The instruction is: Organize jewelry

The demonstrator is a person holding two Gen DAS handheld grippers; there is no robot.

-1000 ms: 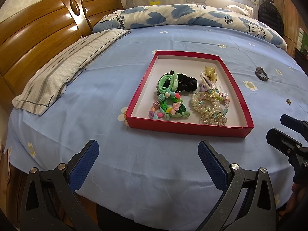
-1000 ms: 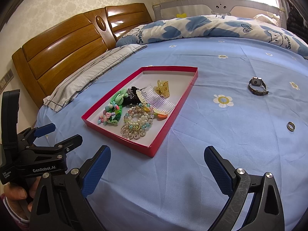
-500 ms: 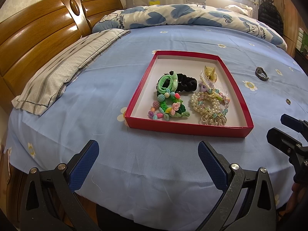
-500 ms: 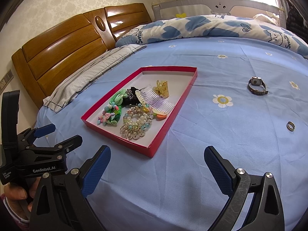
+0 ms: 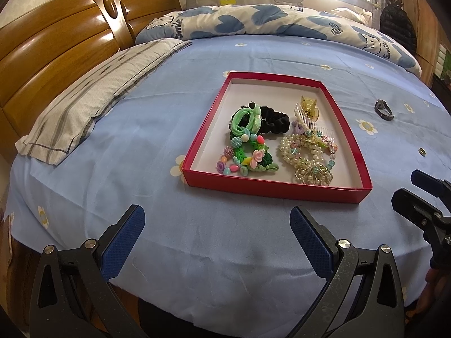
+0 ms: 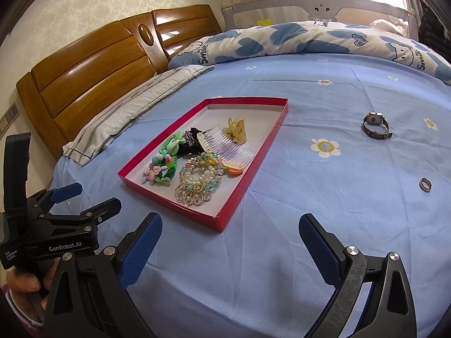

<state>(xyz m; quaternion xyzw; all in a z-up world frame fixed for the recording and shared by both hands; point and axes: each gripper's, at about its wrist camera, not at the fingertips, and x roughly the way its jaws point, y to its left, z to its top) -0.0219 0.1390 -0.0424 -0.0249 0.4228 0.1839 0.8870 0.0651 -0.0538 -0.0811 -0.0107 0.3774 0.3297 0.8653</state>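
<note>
A red tray (image 5: 198, 140) (image 6: 253, 169) lies on the blue bedsheet and holds hair ties, a pearl bracelet (image 5: 307, 155) (image 6: 201, 174), a clear comb (image 6: 225, 148) and a yellow claw clip (image 5: 308, 108). A wristwatch (image 5: 384, 109) (image 6: 376, 125) and a small ring (image 5: 422, 151) (image 6: 425, 184) lie on the sheet to the tray's right. My left gripper (image 5: 217, 236) is open and empty, near the bed's front edge before the tray. My right gripper (image 6: 229, 242) is open and empty, in front of the tray's near right corner.
A wooden headboard (image 5: 56, 56) and a striped pillow (image 5: 93, 93) stand at the left. A blue-and-white quilt (image 5: 282, 22) lies across the back. The bed's front edge drops off just under both grippers.
</note>
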